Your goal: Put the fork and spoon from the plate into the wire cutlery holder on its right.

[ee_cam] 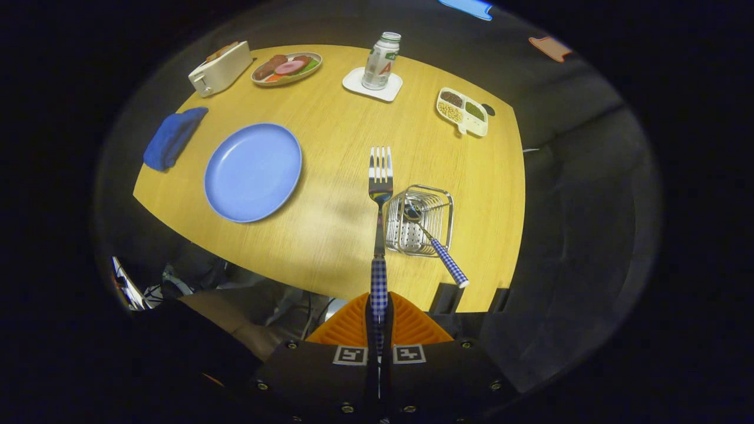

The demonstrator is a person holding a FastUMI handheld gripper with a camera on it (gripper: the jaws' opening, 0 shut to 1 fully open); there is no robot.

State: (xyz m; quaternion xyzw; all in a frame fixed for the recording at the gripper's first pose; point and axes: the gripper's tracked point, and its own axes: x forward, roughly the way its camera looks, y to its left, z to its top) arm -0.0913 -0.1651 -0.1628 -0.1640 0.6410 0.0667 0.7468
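Toaster (220,69) and blue cloth (174,138) sit far left on the wooden table (330,235); food dish (287,68) beside the toaster. Blue plate (253,172) is bare. Gripper (379,306) is clenched on the fork (380,194) by its checked handle, tines pointing away, just left of the wire holder (419,221). Spoon (433,238) is in the holder, handle leaning out toward the near edge. Beyond: bottle (381,60) on a coaster (372,84), snack tray (462,111) at right.

One fork (380,176), one spoon (433,241), two plates (253,172).
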